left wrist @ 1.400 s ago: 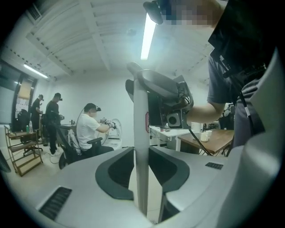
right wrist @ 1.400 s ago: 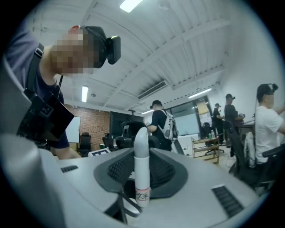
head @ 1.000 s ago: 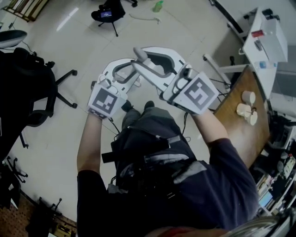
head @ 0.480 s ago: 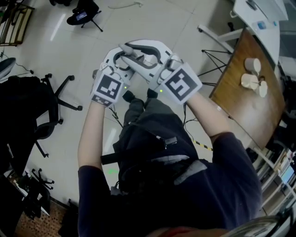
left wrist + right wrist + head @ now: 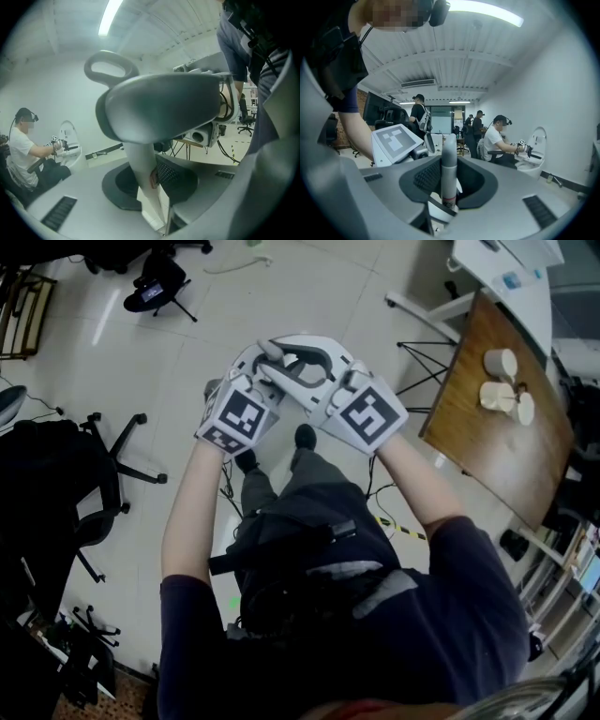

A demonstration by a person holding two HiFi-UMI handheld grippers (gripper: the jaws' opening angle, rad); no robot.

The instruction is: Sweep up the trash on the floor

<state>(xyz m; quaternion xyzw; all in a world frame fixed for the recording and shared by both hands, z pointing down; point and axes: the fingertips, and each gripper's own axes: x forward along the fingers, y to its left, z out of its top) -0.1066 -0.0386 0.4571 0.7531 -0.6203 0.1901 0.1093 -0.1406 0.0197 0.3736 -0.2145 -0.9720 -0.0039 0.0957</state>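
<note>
Pale floor (image 5: 141,343), wooden table (image 5: 487,456), left gripper (image 5: 155,183) jaws just closing onto white handle (image 5: 142,161), right gripper (image 5: 449,190) jaws clamping grey pole (image 5: 449,159)

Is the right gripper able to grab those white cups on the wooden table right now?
Probably not: the right gripper has its jaws shut on a grey pole, and the cups sit on the table off to its right, apart from it.

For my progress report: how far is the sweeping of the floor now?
Done: no sweeping shows yet. In hand: the right gripper holds a grey pole between its fingers; the fingers of the left gripper have just been closing round a loop-topped handle. Left: all the sweeping of the floor; the tools' lower ends are out of sight.
</note>
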